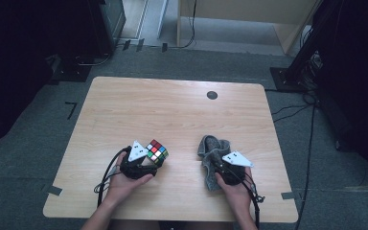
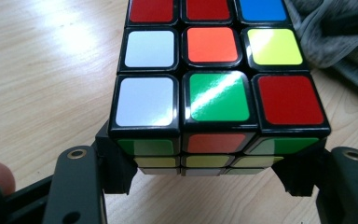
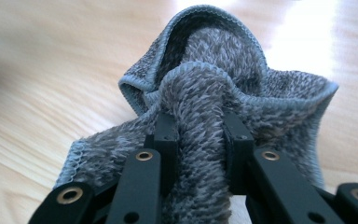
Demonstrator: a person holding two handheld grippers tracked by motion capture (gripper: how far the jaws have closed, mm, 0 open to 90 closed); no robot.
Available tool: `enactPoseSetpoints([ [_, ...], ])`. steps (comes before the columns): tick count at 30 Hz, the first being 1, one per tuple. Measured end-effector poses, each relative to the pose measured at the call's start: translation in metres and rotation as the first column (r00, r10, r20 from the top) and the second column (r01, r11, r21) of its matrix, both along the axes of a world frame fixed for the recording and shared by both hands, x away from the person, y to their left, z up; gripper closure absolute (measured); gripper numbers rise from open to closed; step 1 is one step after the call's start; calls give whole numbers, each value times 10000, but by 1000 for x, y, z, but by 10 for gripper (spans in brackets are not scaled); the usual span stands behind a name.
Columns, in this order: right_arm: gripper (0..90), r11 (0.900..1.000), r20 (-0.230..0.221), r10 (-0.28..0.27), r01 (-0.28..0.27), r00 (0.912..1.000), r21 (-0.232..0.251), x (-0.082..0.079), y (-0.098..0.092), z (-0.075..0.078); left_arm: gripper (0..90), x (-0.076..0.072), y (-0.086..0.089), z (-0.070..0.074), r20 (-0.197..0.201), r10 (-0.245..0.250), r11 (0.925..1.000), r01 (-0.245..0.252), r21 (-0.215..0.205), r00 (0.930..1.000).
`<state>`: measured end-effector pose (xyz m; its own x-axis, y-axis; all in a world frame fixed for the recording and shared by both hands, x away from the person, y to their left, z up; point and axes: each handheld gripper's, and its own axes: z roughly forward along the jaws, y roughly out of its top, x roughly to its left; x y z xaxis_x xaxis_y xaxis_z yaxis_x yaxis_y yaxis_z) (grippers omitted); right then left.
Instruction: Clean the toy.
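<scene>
Gripping the puzzle cube (image 2: 219, 88) corner-forward, left fingers (image 2: 77, 186) clamp it; right fingers (image 3: 165, 135) pinch the grey cloth's (image 3: 205, 65) upright fold.

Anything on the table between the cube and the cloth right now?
No. In the high view, bare wood separates the Rubik's cube, held by the left gripper, from the grey cloth.

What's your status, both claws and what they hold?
Left claw shut on cube. Right claw pinching cloth fold. Nothing in the way.
</scene>
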<state>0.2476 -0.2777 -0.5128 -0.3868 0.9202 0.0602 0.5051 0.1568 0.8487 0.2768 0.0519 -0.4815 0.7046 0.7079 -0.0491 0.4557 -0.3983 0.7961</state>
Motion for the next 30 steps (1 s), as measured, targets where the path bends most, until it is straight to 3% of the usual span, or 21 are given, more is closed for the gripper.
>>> enactPoseSetpoints([
  [4, 744, 9991, 257, 28, -39, 9997, 433, -2, 0, 9, 342, -2, -1, -1, 437, 38, 9998, -47, 206, 9990],
  [7, 742, 9957, 563, 261, -309, 9981, 871, -5, 2, 21, 342, -2, -1, 0, 579, -53, 10000, 51, 40, 9983],
  [8, 739, 9901, 791, 590, -684, 9951, 1224, -8, 6, 31, 342, -2, -1, 0, 596, -72, 9999, 78, -91, 9982],
  [9, 739, 9901, 791, 590, -684, 9951, 1224, -8, 6, 31, 342, -1, -1, 1, 548, -48, 9998, 60, -210, 9985],
  [10, 735, 9824, 1013, 963, -1109, 9902, 1503, -11, 11, 41, 342, -2, -1, 1, 531, 5, 9996, 10, -286, 9986],
  [12, 731, 9763, 1153, 1263, -1440, 9853, 1615, -14, 20, 52, 342, -2, -4, 2, 499, 104, 9999, -103, -26, 9987],
  [16, 727, 9676, 1266, 1710, -1907, 9771, 1655, -17, 35, 65, 343, -3, -8, 1, 465, 48, 9999, -55, 153, 9989],
  [17, 727, 9635, 1374, 1984, -2188, 9704, 1542, -20, 44, 70, 343, -3, -10, 1, 431, -87, 9999, 83, 102, 9990],
  [19, 728, 9603, 1496, 2185, -2397, 9643, 1425, -23, 53, 73, 343, -6, -17, 0, 333, -518, 9986, 514, 132, 9981],
  [22, 727, 9545, 1511, 2520, -2712, 9559, 1242, -25, 64, 75, 343, -9, -24, -1, 255, -752, 9971, 749, 151, 9968],
  [24, 721, 9530, 1599, 2604, -2800, 9522, 1153, -28, 70, 77, 343, -15, -37, -1, 72, -948, 9924, 939, 794, 9955],
  [27, 714, 9517, 1702, 2717, -2907, 9472, 988, -32, 77, 80, 343, -20, -45, -1, 114, -1165, 9875, 1146, 1079, 9931],
  [28, 706, 9404, 1598, 3070, -3249, 9382, 1007, -36, 86, 83, 343, -25, -50, 0, 187, -1428, 9837, 1398, 1135, 9896],
  [30, 705, 9366, 1362, 3265, -3396, 9353, 869, -38, 95, 84, 343, -27, -52, 2, 277, -1525, 9824, 1484, 1135, 9879],
])
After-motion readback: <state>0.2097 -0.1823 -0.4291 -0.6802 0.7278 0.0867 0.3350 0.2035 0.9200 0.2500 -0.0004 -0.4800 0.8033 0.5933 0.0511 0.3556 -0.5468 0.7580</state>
